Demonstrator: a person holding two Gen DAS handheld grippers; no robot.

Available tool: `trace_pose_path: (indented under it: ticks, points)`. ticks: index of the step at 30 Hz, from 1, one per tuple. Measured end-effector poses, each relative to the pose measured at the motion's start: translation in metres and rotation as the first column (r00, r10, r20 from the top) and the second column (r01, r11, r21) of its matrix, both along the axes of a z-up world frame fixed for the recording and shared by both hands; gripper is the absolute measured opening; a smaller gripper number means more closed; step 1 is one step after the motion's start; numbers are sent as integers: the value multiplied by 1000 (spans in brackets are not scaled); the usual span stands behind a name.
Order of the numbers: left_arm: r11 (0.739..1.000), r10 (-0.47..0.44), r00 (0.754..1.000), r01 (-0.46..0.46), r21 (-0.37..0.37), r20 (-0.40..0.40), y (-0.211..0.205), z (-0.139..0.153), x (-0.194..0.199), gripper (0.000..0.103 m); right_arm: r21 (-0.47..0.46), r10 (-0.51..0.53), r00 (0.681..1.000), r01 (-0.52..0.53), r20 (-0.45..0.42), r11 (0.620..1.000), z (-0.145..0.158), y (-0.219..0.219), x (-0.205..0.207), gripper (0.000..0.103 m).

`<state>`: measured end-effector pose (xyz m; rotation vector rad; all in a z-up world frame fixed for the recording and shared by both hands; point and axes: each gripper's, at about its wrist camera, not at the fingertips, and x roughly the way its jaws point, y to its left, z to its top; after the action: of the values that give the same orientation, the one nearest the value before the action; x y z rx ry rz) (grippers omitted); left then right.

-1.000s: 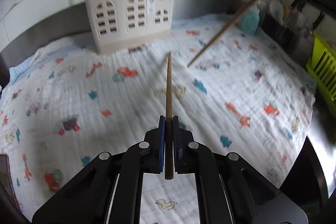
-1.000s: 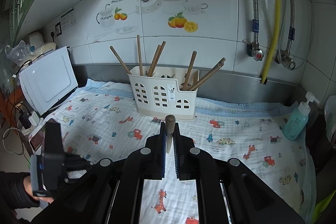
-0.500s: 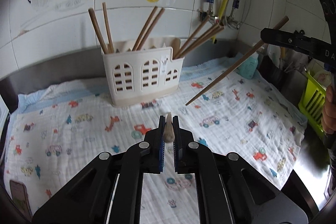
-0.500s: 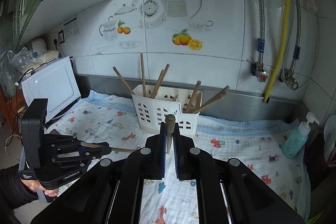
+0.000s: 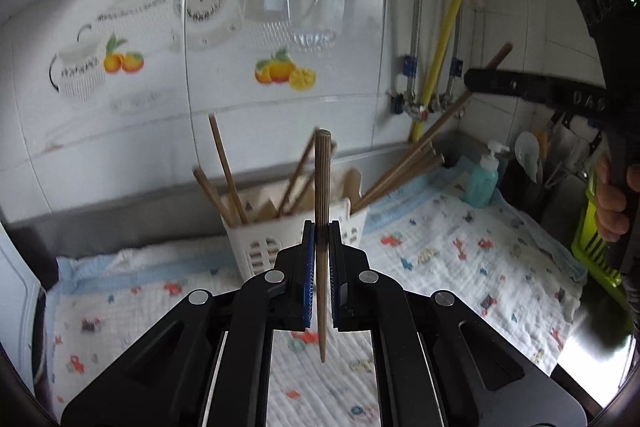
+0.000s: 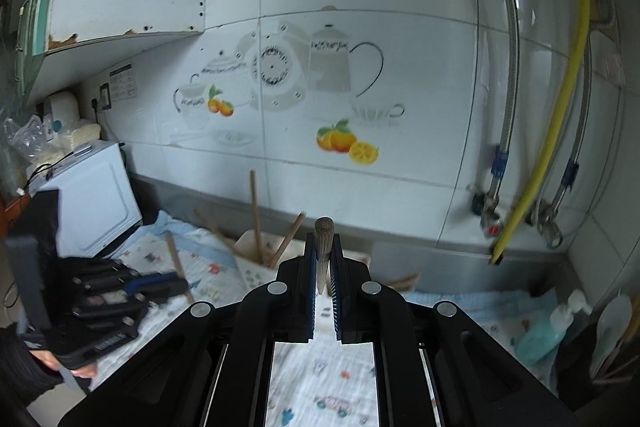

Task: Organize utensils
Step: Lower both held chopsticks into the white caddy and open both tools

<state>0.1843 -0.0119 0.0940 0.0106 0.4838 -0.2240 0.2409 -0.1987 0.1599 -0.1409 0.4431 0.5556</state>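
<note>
Chopsticks: the left gripper (image 5: 319, 239) is clamped on one chopstick (image 5: 321, 195), the right gripper (image 6: 323, 259) on another chopstick (image 6: 323, 247), above the white holder (image 5: 256, 247).

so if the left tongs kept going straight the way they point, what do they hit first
Most likely the white utensil holder with its chopsticks, directly beyond the left tongs and the chopstick they grip; depth is hard to judge.
</note>
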Motion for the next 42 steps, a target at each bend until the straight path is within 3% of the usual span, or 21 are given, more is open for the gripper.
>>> trace_pose_path:
  ticks: [8, 15, 18, 30, 39, 42]
  points:
    - [998, 59, 987, -60, -1, 146, 15, 68, 23, 5, -42, -30, 999, 29, -25, 999, 1, 13, 34, 6]
    - [992, 122, 967, -122, -14, 223, 25, 96, 52, 5, -68, -23, 997, 18, -69, 998, -17, 22, 49, 6]
    - [989, 146, 964, -147, -12, 220, 27, 93, 68, 5, -77, -20, 997, 14, -81, 997, -22, 25, 53, 6]
    - [985, 170, 983, -168, -29, 65, 45, 40, 106, 6, -85, -23, 990, 12, -139, 996, -47, 31, 69, 7]
    - [988, 152, 987, -152, -12, 48, 43, 30, 102, 9, -71, -37, 988, 27, -149, 997, -52, 29, 72, 7]
    - [989, 146, 988, -145, -15, 56, 43, 35, 97, 9, -67, -41, 989, 31, -142, 997, -50, 28, 71, 15]
